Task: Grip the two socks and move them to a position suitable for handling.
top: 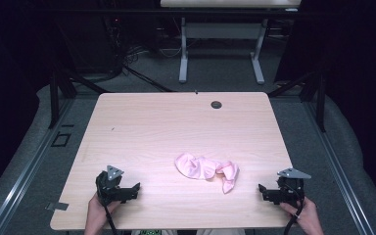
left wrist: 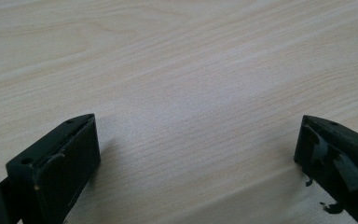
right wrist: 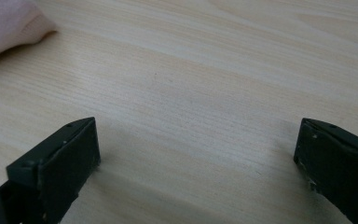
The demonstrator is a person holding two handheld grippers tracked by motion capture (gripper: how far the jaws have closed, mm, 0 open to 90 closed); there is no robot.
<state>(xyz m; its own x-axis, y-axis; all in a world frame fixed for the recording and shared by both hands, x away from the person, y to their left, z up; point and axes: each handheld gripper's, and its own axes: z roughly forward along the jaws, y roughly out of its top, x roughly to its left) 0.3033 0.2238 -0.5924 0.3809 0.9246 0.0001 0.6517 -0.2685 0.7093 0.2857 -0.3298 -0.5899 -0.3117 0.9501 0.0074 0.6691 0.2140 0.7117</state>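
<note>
A crumpled pink cloth [top: 206, 169] lies on the light wooden table [top: 176, 122], near its front edge and a little right of centre. My left gripper [top: 133, 190] rests low over the table at the front left, jaws wide apart over bare wood [left wrist: 196, 130]. My right gripper [top: 263, 191] sits at the front right corner, also open, its jaws pointing left toward the cloth. In the right gripper view one corner of the pink cloth [right wrist: 9, 28] shows at the upper left, well clear of the jaws.
A small dark round grommet [top: 216, 104] is set in the table near its far edge. Beyond the table stand a white-legged desk [top: 220, 54] and cables on the grey floor. Black frame posts [top: 55, 93] flank the table's far corners.
</note>
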